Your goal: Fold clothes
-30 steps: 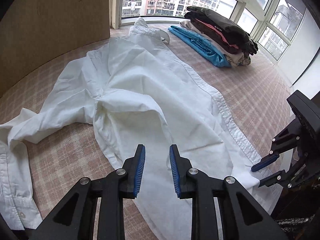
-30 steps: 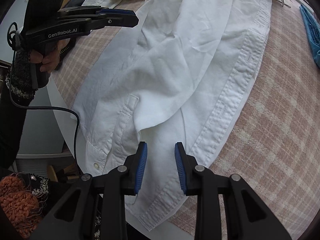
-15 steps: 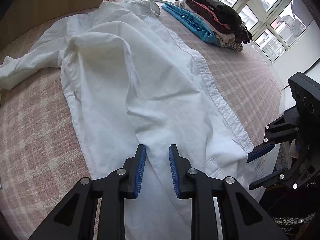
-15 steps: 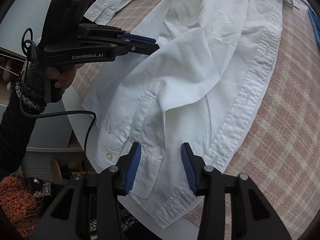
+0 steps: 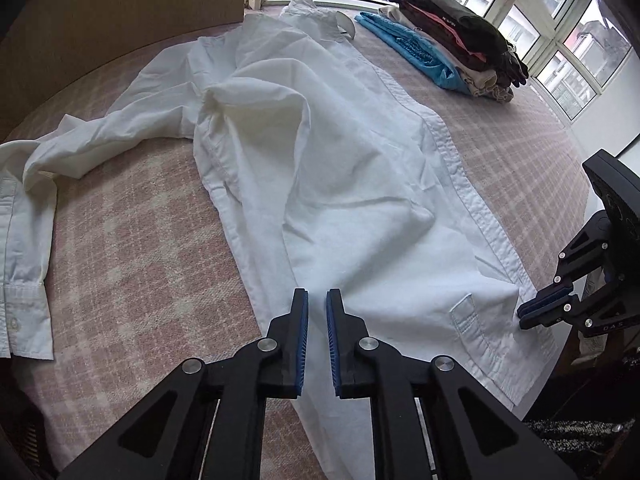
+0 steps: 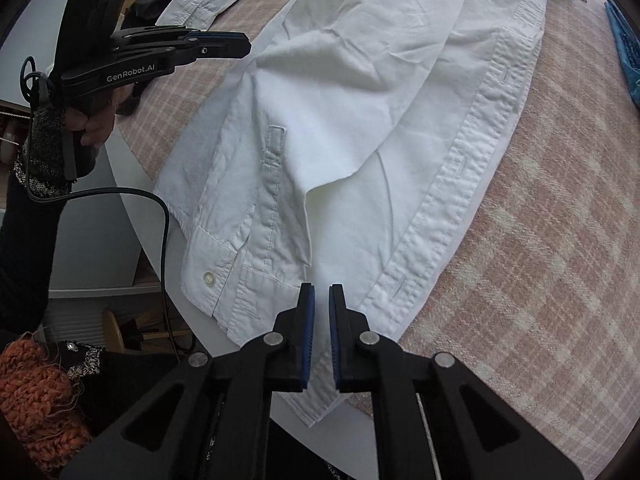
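My white cotton button-up shirt (image 5: 352, 184) lies spread on the pink plaid-covered table (image 5: 132, 248), hem at 6 o'clock. It's light, limp, wrinkle-prone. My left gripper (image 5: 317, 308) and right gripper (image 6: 321, 300) each pinch hem cloth, the best hold.

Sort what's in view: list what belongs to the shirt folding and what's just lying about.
In the job:
white shirt
left gripper
right gripper

Lying about:
stack of folded clothes
checked table cover
orange knit
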